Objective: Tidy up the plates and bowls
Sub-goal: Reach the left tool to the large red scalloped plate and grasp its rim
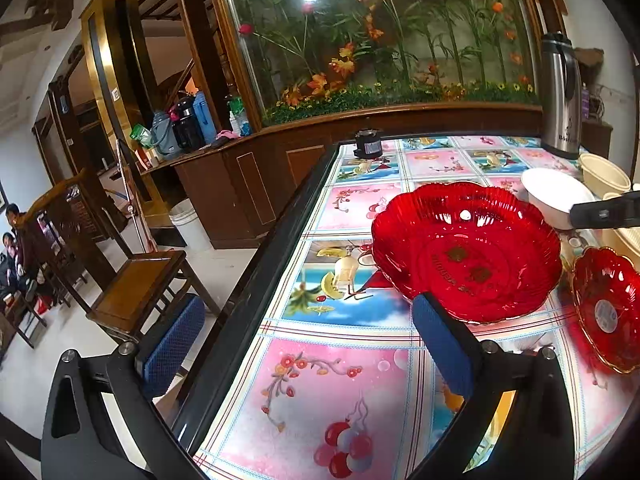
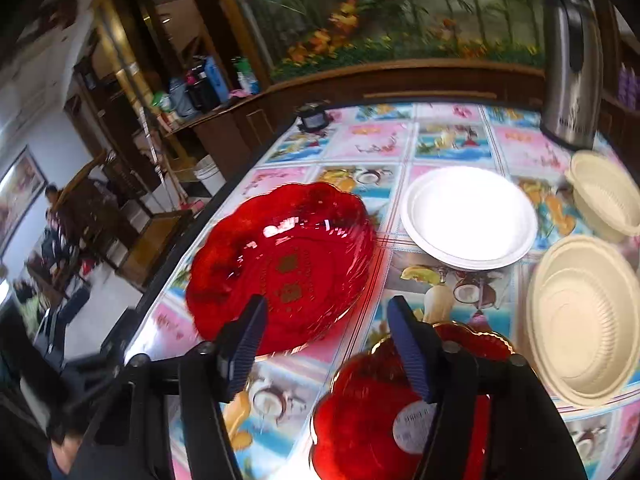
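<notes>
- Two hand-held grippers sit nearest the cameras. The left hand-held gripper [image 1: 308,344] hangs over the bench's left edge, jaws spread wide with nothing between them — one blue pad off the bench, the other just in front of the large red plate's rim.
- The right hand-held gripper [image 2: 324,344] has its jaws partly apart and grasps nothing; its pads hang above the bench [image 2: 452,148] between the two red dishes.
- Under the right pad lies the small red plate [image 2: 372,420], a round sticker at its middle, near the bench's near edge.
- Beside the left edge sits the large red plate [image 2: 280,256] with gold marks in its centre.
- Further right, a cream bowl [image 2: 588,320] stands near the right edge, a second cream bowl [image 2: 604,196] behind it.
- Between plate and bowls, mid-bench, lies a white plate [image 2: 468,216].
- At the far right corner stands a steel flask [image 2: 572,68] — and a small black device [image 2: 314,120] sits at the far left corner.
</notes>
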### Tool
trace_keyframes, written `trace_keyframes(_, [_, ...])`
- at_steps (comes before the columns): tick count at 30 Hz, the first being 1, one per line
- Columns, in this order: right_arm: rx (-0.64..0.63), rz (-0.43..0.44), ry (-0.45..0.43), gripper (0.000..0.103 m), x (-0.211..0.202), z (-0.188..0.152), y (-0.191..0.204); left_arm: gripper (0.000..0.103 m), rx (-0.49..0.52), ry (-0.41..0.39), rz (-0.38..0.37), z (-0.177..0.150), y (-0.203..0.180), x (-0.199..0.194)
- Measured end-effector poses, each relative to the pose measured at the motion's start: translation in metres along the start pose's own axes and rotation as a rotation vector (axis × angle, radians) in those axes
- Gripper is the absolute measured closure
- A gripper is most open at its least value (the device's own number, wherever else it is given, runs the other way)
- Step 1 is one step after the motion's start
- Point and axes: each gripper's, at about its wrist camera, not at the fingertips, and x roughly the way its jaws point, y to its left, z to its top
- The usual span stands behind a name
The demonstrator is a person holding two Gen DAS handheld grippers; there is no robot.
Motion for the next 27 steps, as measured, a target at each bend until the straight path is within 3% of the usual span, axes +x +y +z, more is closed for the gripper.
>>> trace_keyframes(2, [0.026, -0.043, 0.017, 0.056, 0.019, 0.003, -0.006, 0.000, 0.005, 0.005, 0.005, 0.001, -0.002, 0.001])
trace_keyframes(9, [0.127, -0.036, 0.116, 0.057, 0.066, 0.003, -0.026, 0.000, 0.034, 0.035, 0.005, 0.003, -0.006, 0.006])
trace_keyframes(16, [0.123, -0.030, 0.124, 0.079, 0.072, 0.002, -0.028, 0.000, 0.040, 0.072, -0.014, 0.006, -0.010, 0.014])
trace_keyframes(18, [0.118, -0.018, 0.116, 0.091, 0.070, 0.003, -0.026, 0.000, 0.026, 0.102, -0.058, 0.009, -0.008, 0.017])
trace_keyframes(22, [0.113, -0.024, 0.096, 0.093, 0.068, 0.005, -0.029, 0.000, -0.033, 0.165, -0.171, 0.019, 0.004, 0.027])
trace_keyframes(25, [0.128, -0.004, 0.092, 0.094, 0.067, 0.005, -0.035, 0.012, -0.090, 0.219, -0.238, 0.030, 0.011, 0.040])
trace_keyframes(27, [0.134, 0.001, 0.086, 0.094, 0.066, 0.005, -0.037, 0.025, -0.101, 0.245, -0.265, 0.034, 0.010, 0.051])
